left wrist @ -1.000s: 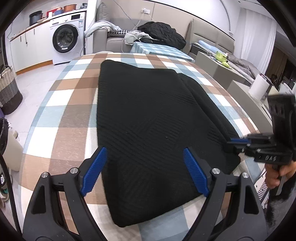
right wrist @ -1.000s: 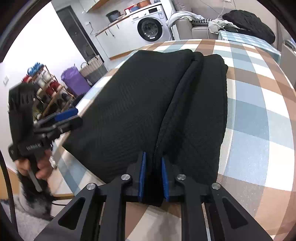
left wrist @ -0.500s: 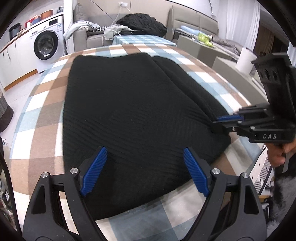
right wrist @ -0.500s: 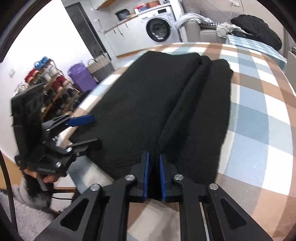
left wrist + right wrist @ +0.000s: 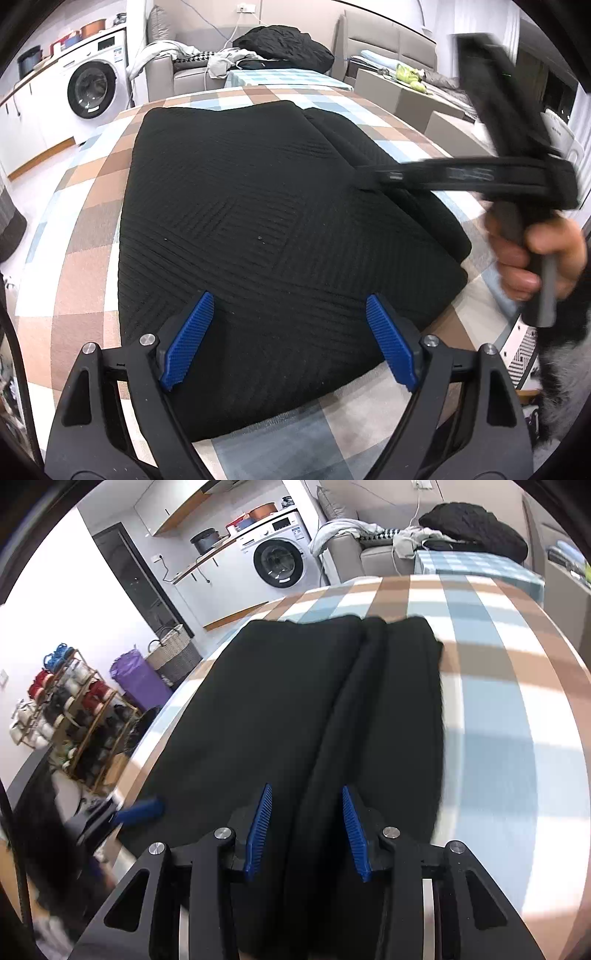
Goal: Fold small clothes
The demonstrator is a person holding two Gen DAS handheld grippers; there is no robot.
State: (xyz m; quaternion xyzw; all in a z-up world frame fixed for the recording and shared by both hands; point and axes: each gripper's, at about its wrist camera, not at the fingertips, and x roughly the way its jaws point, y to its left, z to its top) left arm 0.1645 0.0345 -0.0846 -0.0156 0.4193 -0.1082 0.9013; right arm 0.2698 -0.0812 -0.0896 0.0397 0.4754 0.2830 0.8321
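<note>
Lying flat on the checked tablecloth [image 5: 85, 236] of the worktop, the black knit garment [image 5: 266, 229] is folded lengthwise into a long panel, with a narrower folded strip running along one side of it. Ahead of the left hand-held gripper [image 5: 286, 341] the near end of the garment fills the space between the blue pads [image 5: 188, 339], which stand wide apart with the cloth beneath them and neither pad pressing on it. To its right, the right hand-held gripper [image 5: 373, 177] reaches in over the garment's folded strip, blurred, with a person's hand [image 5: 535, 258] wrapped round its handle.

From the right wrist view, the right hand-held gripper [image 5: 306, 830] has its jaws opening; the ridge of the fold runs straight between its blue pads [image 5: 352, 834], and there is a visible gap on each side, so the cloth is not pinched. Down to its left, the tip of the left hand-held gripper [image 5: 142, 810] shows at the garment's near corner. Far beyond both grippers stand a washing machine [image 5: 94, 90] and a sofa heaped with clothes [image 5: 284, 44].
</note>
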